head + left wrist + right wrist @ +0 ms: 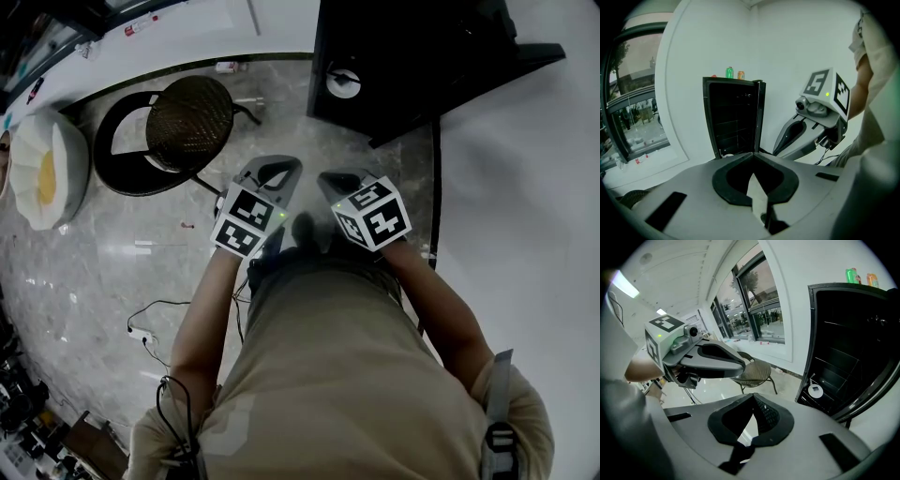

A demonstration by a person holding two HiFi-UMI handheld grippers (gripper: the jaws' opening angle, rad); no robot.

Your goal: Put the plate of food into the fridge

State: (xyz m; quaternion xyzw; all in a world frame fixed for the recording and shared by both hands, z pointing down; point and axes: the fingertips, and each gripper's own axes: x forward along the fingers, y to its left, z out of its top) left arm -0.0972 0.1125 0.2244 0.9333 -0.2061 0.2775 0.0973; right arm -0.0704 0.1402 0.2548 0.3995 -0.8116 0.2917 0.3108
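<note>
The task looks nearly done: the white round plate (815, 391) already lies on the lowest shelf of the black fridge (812, 324), near the shelf's front edge; what is on it is too small to tell. The glossy door (869, 397) stands open, so closing it seems all that is left. The left gripper (752, 157) and right gripper (753, 395) have their smooth grey jaws together, holding nothing, above polished marble floor (112, 253).
</note>
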